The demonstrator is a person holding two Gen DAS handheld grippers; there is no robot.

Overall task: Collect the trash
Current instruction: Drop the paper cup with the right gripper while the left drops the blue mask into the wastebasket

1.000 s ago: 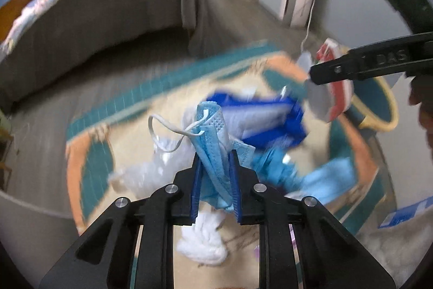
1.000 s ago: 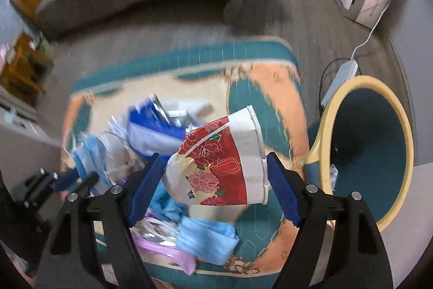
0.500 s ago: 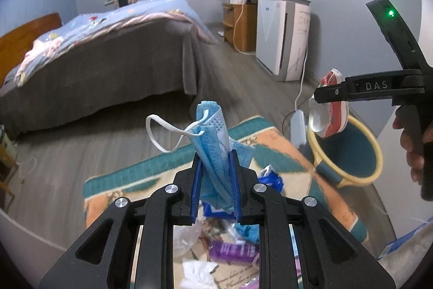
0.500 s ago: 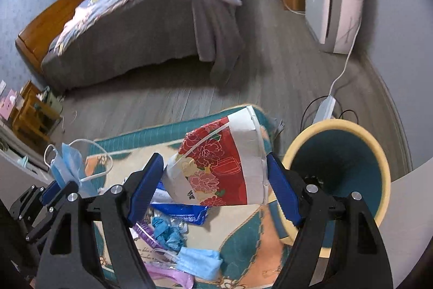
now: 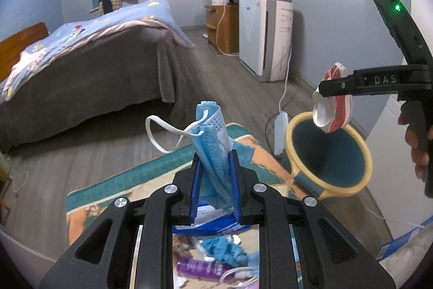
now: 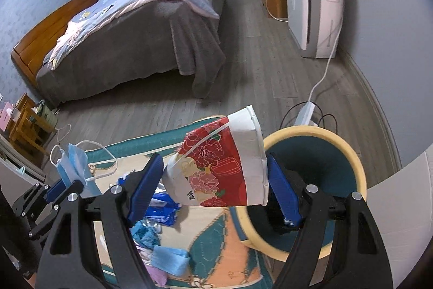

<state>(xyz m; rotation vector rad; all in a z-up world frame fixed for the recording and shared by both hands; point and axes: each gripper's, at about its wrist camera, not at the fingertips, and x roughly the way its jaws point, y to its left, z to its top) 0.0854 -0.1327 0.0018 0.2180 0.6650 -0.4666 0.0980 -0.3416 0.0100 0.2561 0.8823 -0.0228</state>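
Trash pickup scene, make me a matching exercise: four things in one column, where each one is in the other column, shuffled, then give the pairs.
Things:
1. blue face mask
2. floral paper cup
3. yellow-rimmed bin
4. purple wrapper

Places:
A. lying on the rug
B. pinched in the left gripper
C. standing at the rug's edge, near the power strip
D. clamped in the right gripper

Pairs: 1-B, 2-D, 3-C, 4-A
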